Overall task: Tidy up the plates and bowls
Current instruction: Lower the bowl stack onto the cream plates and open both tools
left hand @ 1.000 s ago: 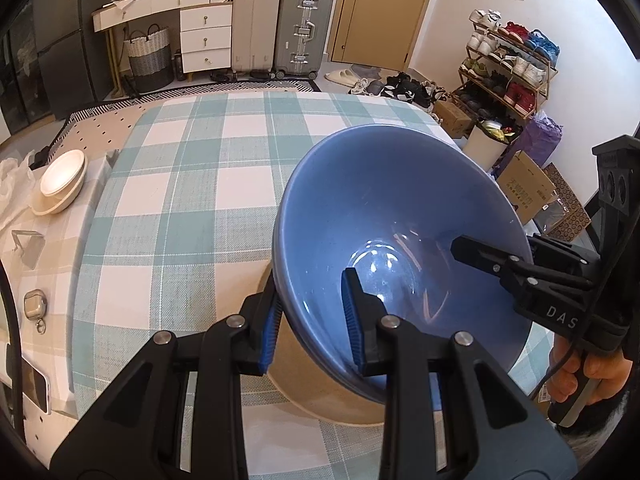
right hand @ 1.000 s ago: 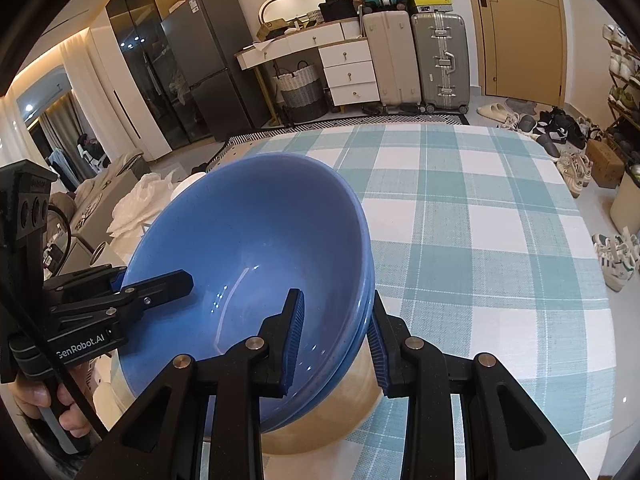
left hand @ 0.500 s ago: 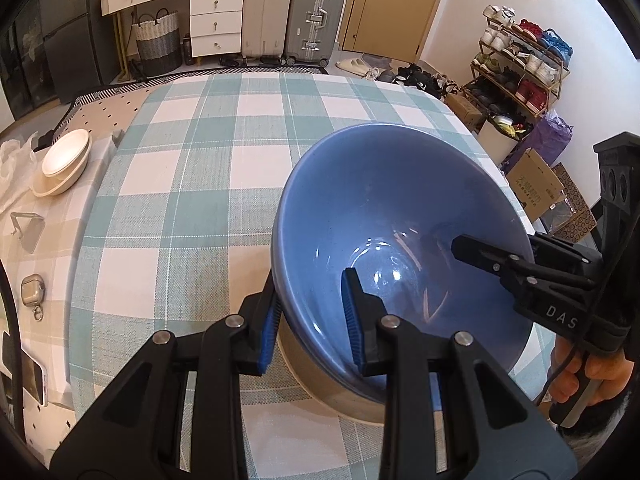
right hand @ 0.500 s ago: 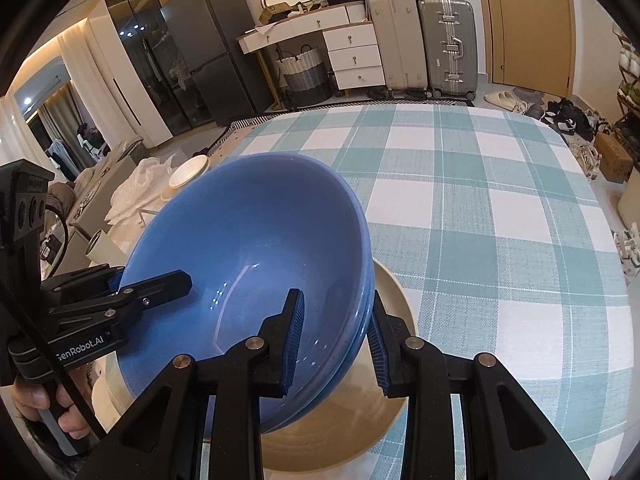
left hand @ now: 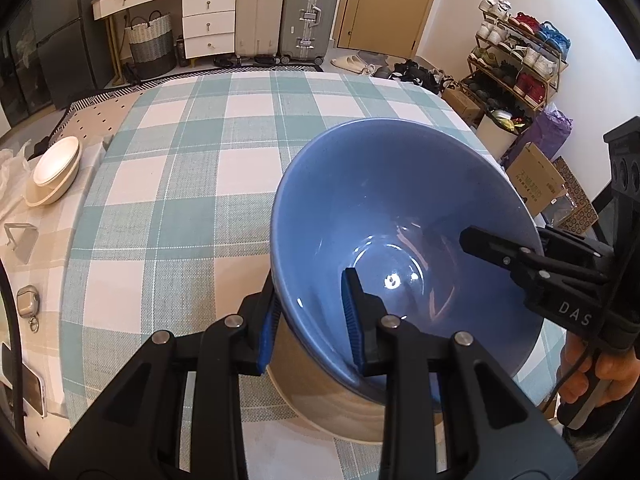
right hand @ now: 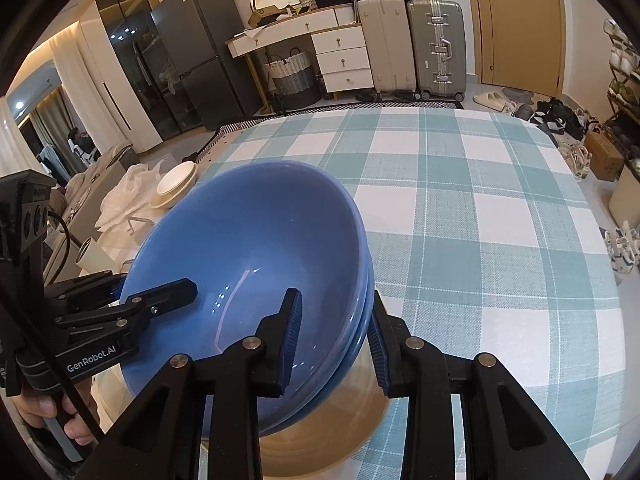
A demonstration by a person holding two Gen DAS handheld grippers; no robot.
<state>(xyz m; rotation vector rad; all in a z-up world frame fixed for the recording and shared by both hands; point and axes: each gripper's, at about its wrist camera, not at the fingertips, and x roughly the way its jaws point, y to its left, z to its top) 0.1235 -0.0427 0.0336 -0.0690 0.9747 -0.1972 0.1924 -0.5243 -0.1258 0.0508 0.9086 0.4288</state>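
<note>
A glossy blue bowl (left hand: 404, 216) fills the lower middle of the frame, nested over a tan, beige-sided bowl (left hand: 328, 396) whose pale inside shows at the bottom of the right wrist view. Both sit on a counter (left hand: 192, 184) covered in a teal-and-white check cloth, with cream dishes (left hand: 54, 170) stacked at the left edge. The fingers (left hand: 268, 326) are black with bright blue ribbed pads, and at the upper middle stand a cream suitcase (left hand: 256, 8) and a silver-grey suitcase (left hand: 310, 16) beside a tan door (left hand: 392, 4).
</note>
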